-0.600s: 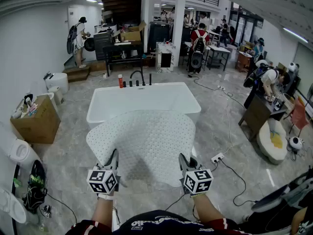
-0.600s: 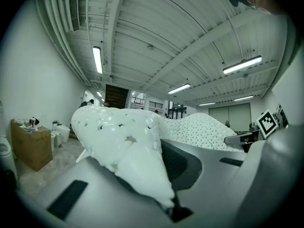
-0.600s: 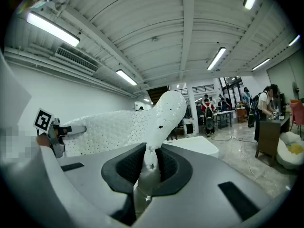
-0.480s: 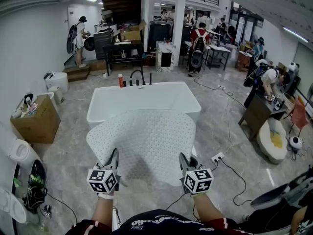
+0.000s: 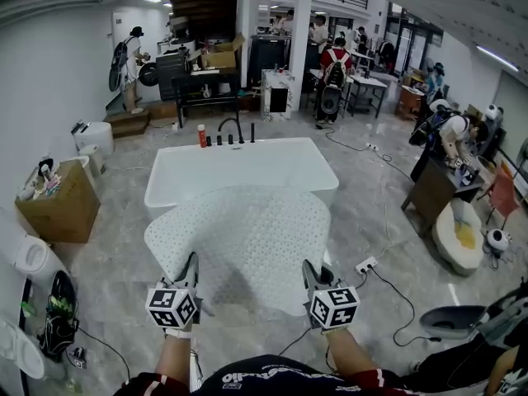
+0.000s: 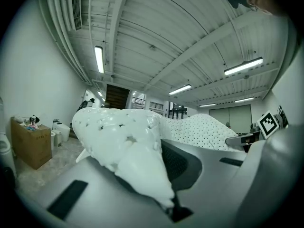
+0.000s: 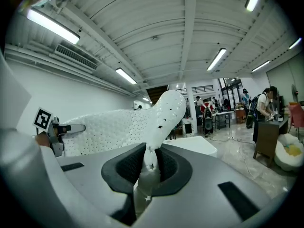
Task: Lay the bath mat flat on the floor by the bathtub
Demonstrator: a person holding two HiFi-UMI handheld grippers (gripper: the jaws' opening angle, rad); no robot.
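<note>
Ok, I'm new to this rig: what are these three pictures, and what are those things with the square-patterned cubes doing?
There is no robot arm here. A person holds a two-jaw gripper in each hand, and the patterned cubes are parts of those grippers. The head view looks down from the person's head, with the left gripper at left and the right gripper at right. The other two views ride on each gripper and look along its jaws. Each gripper is shut on the near edge of the white perforated bath mat, which is spread between them above the grey floor, in front of the white bathtub. The mat is not yet laid down.
</note>
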